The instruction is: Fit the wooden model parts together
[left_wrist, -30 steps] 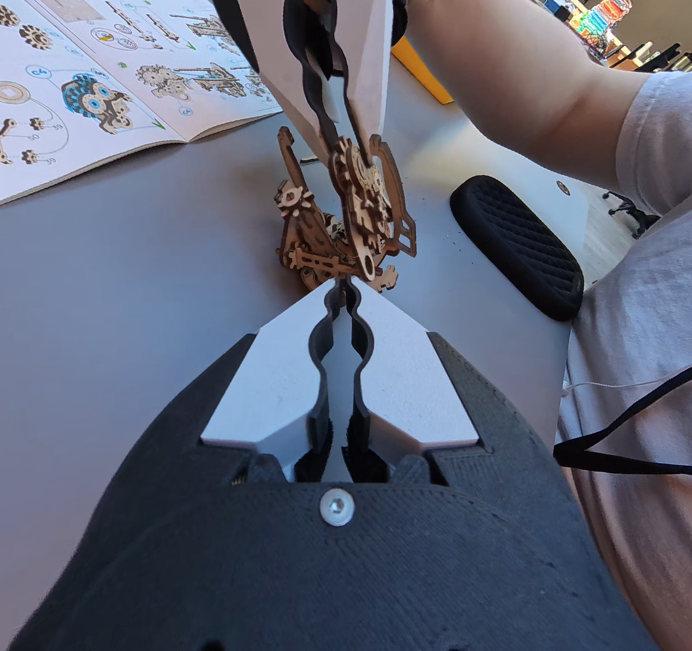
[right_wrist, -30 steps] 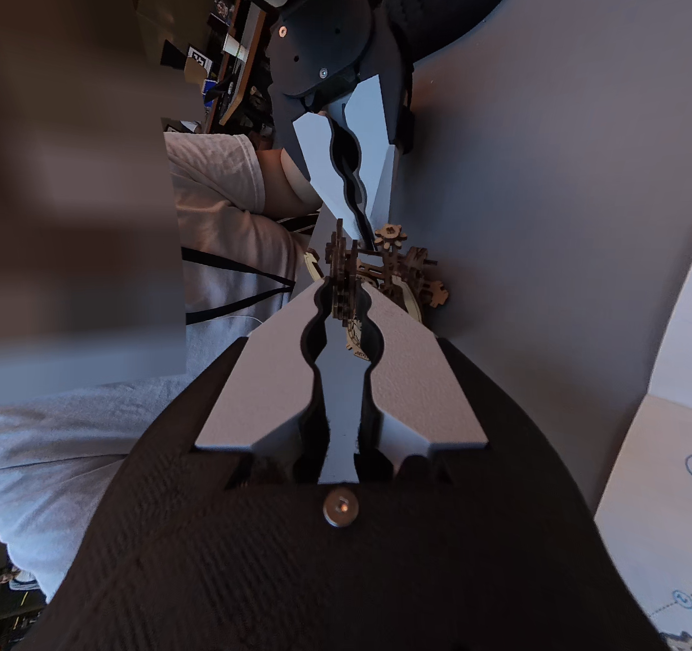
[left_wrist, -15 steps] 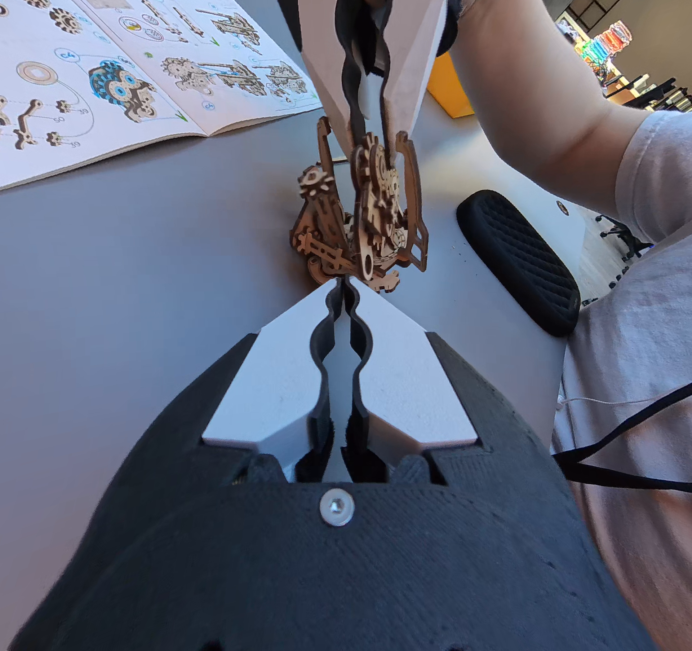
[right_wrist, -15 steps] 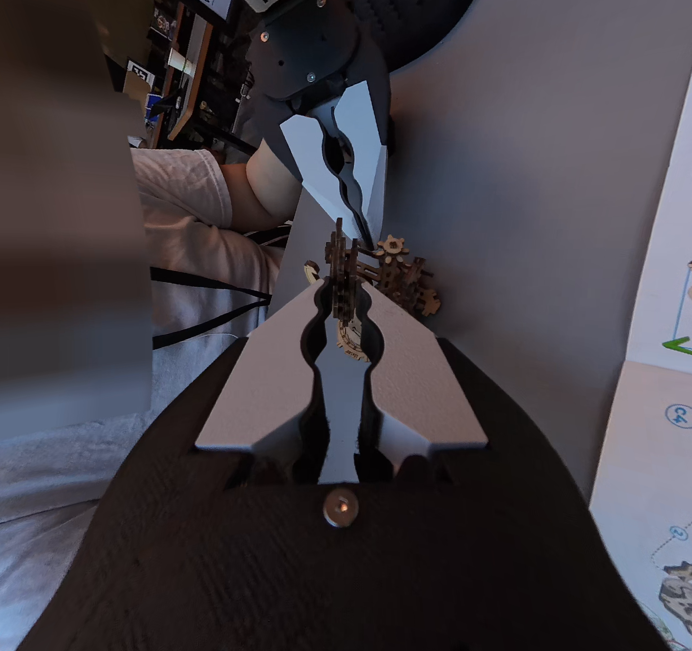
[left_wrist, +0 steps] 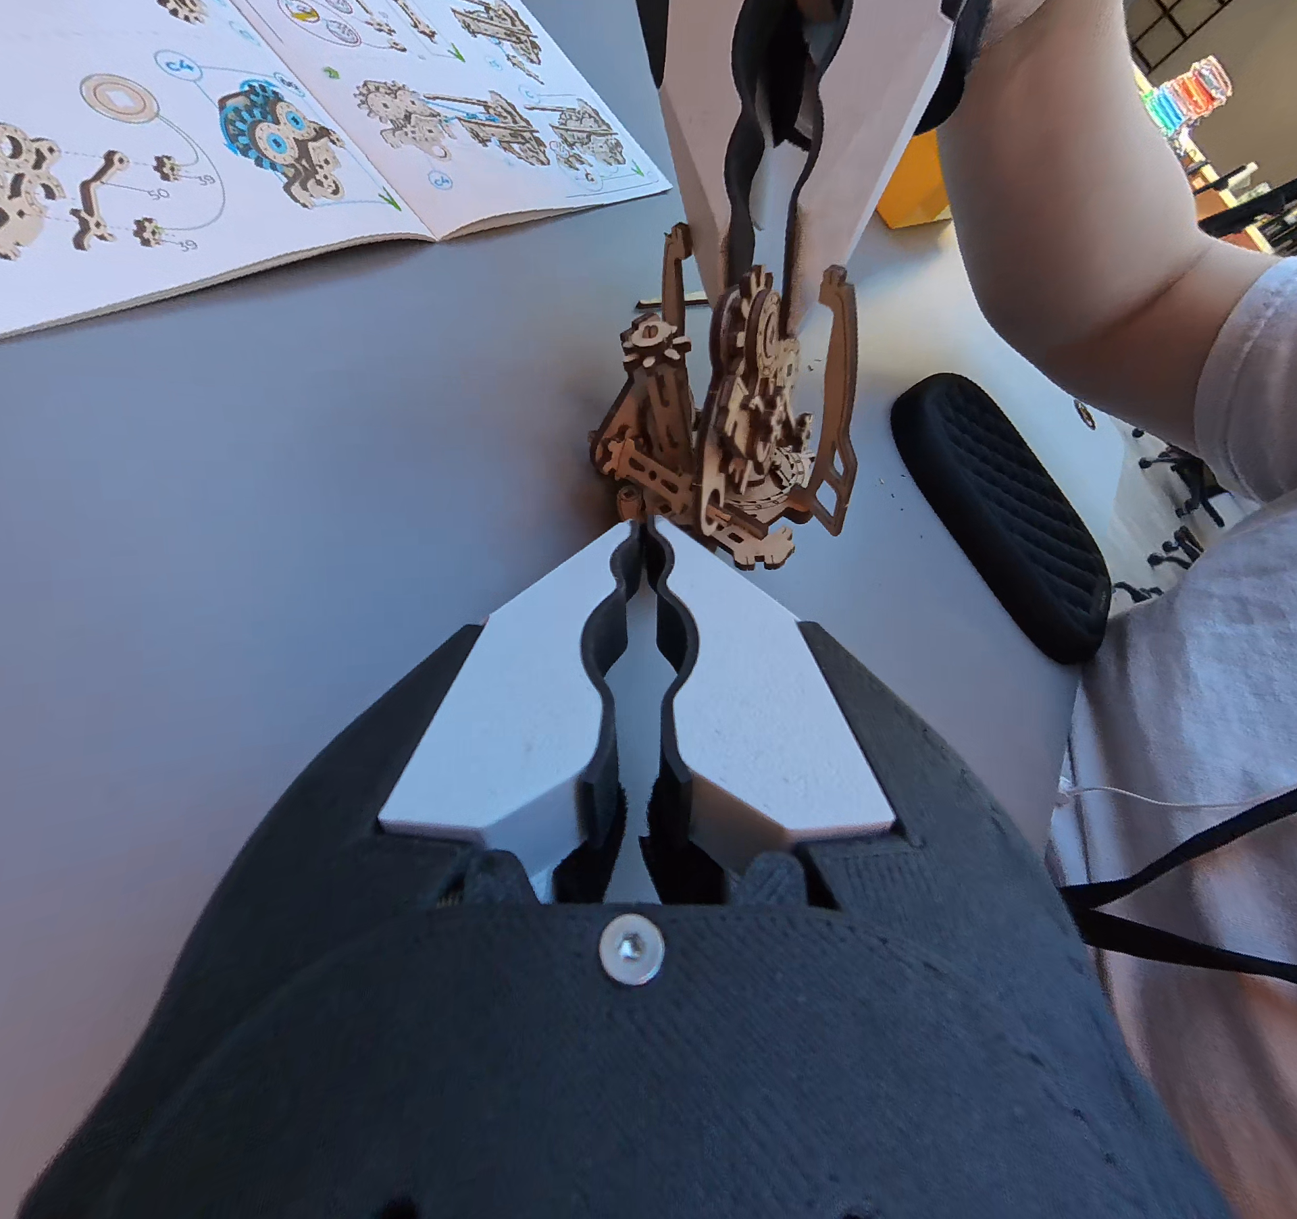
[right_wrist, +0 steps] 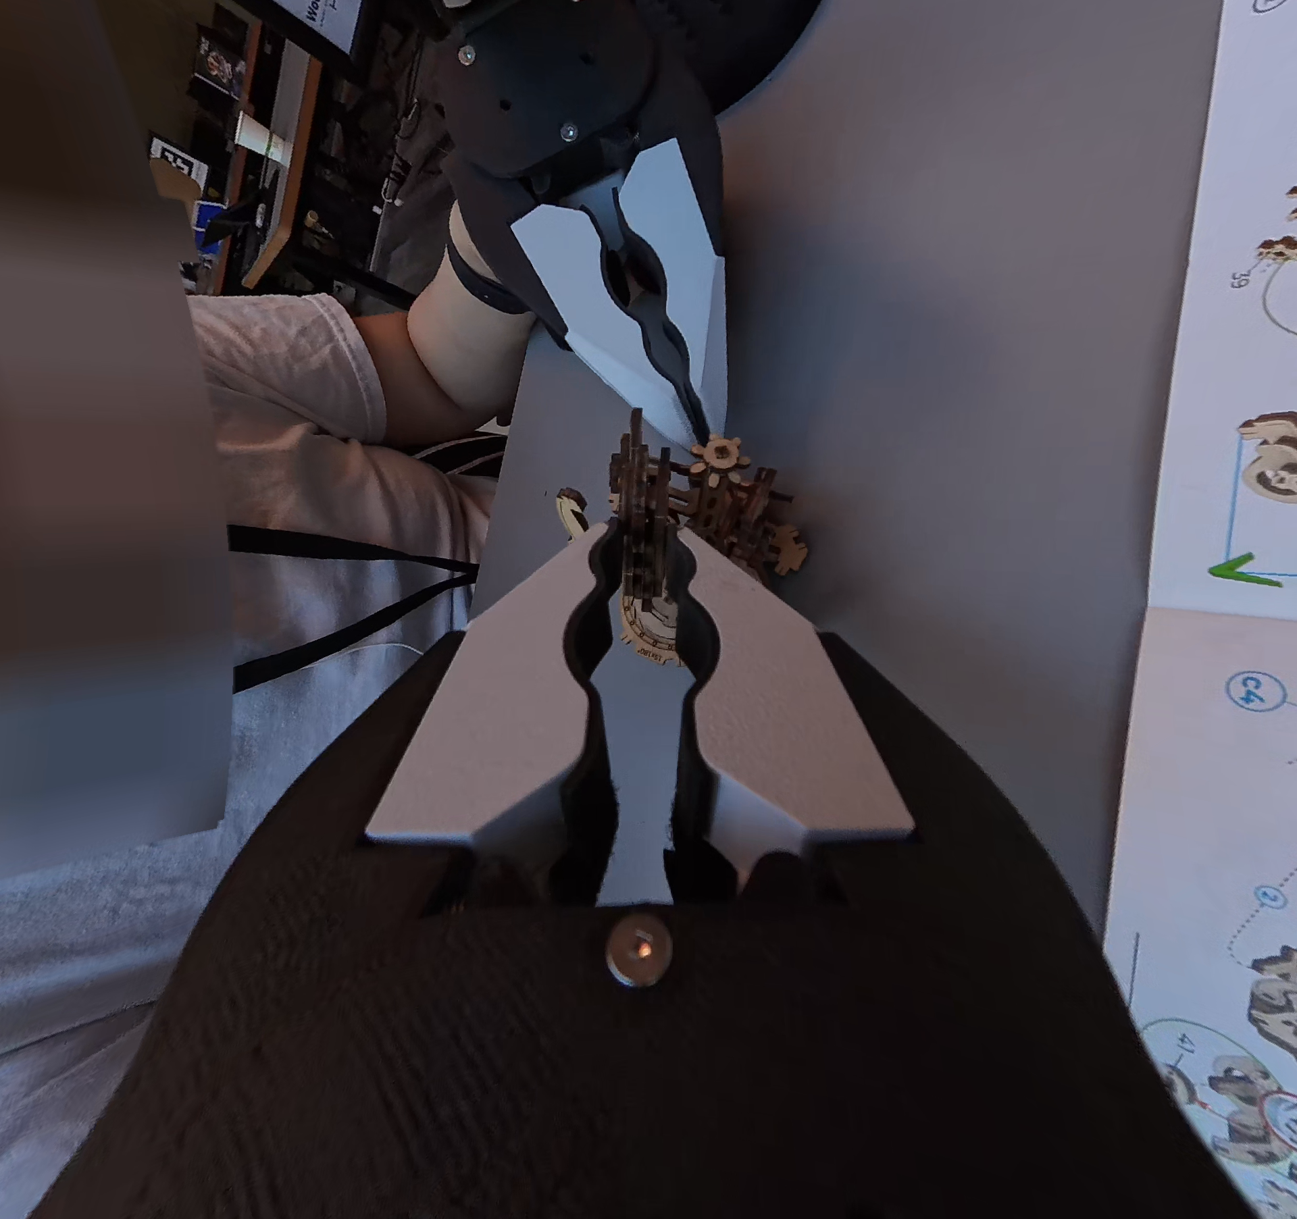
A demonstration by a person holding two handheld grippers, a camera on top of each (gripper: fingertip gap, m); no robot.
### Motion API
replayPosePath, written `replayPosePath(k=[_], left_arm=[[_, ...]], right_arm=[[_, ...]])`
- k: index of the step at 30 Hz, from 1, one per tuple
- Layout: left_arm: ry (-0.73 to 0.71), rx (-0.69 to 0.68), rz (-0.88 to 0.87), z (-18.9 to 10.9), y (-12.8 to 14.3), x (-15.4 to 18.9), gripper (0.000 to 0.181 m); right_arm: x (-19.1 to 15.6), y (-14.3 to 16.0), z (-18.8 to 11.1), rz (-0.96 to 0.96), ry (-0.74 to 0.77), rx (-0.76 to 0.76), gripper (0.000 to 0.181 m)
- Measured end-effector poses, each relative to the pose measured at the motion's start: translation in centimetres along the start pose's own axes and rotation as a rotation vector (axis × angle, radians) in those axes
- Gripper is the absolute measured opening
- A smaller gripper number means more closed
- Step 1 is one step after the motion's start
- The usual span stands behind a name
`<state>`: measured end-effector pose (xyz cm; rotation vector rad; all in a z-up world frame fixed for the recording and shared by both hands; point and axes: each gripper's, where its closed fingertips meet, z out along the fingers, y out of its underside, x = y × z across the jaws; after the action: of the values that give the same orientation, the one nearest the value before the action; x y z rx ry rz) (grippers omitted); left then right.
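Note:
The wooden model (left_wrist: 730, 427), a cluster of gears and brackets, sits low over the grey table (left_wrist: 281, 554). My left gripper (left_wrist: 646, 527) is shut, its tips pinching the model's near lower edge. My right gripper (left_wrist: 761, 273) comes down from above, shut on the upright gear stack. In the right wrist view the right gripper (right_wrist: 639, 543) clamps the gear stack (right_wrist: 637, 484), and the left gripper (right_wrist: 702, 427) meets the model just behind a small pale gear (right_wrist: 717, 457). I cannot tell whether the model rests on the table.
An open instruction booklet (left_wrist: 281, 98) lies at the far left, and shows at the right in the right wrist view (right_wrist: 1228, 484). A black padded rest (left_wrist: 996, 519) lies right of the model. An orange box (left_wrist: 912, 189) and the person's arm (left_wrist: 1053, 203) are behind.
Both grippers keep their hold on the model. The right gripper has swung more upright over it, and the booklet has shifted right and nearer in the left wrist view.

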<state>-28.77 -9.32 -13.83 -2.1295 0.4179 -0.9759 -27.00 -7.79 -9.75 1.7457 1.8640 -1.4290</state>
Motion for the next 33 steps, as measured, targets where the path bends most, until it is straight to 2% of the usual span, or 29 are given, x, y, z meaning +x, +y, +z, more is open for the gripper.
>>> replayPosePath(k=[15, 18, 22, 27, 30, 33], left_arm=[[-0.05, 0.011, 0.002, 0.4, 0.0, 0.1, 0.004], [-0.089, 0.028, -0.001, 0.3, 0.0, 0.0, 0.006], [-0.214, 0.073, 0.031, -0.6, -0.4, -0.7, 0.008], [-0.261, 0.152, 0.16, -1.9, -1.8, 1.4, 0.019], [-0.352, 0.088, 0.269, -1.4, -1.6, 1.7, 0.02], [-0.429, 0.036, 0.335, -0.8, -1.3, 1.1, 0.012]], right_arm=[[0.2, 0.1, -0.6, 0.049, 0.15, 0.123, 0.01], [0.1, 0.5, -0.5, 0.034, 0.177, 0.118, 0.01], [0.0, 0.5, -0.6, 0.029, 0.192, 0.129, 0.01], [0.0, 0.5, -0.6, 0.031, 0.192, 0.135, 0.01], [0.0, 0.5, -0.6, 0.034, 0.193, 0.138, 0.01], [0.0, 0.4, -0.6, 0.031, 0.197, 0.142, 0.01]])
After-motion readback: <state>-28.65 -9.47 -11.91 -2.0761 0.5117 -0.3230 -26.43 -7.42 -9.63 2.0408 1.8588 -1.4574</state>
